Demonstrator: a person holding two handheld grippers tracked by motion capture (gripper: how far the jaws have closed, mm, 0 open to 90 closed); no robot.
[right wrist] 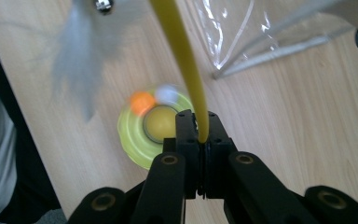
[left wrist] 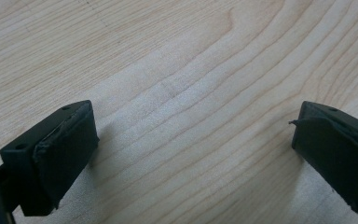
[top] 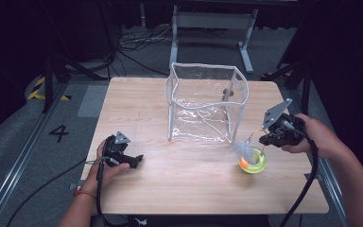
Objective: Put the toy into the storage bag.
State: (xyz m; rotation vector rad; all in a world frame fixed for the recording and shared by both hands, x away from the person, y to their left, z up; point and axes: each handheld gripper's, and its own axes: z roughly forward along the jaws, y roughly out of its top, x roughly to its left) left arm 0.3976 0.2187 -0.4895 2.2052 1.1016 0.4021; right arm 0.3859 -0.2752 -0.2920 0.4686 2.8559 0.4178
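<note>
A cat toy with a round yellow-green base (top: 254, 164) sits at the table's right front, an orange ball (right wrist: 142, 101) and a white ball (right wrist: 168, 93) in its ring. A thin yellow wand (right wrist: 182, 56) rises from the base and carries grey feathers (right wrist: 81, 60) and a small bell (right wrist: 103, 4). My right gripper (right wrist: 201, 128) is shut on the wand just above the base; in the high view it (top: 263, 140) is held to the right of the toy. My left gripper (top: 139, 158) rests on the table at the left, its jaws open over bare wood (left wrist: 193, 140).
A clear plastic bag (top: 205, 101) with a white frame stands open-topped at the middle back of the wooden table (top: 179, 189), its corner (right wrist: 223, 70) just beyond the toy. Cables and metal stands lie on the floor behind.
</note>
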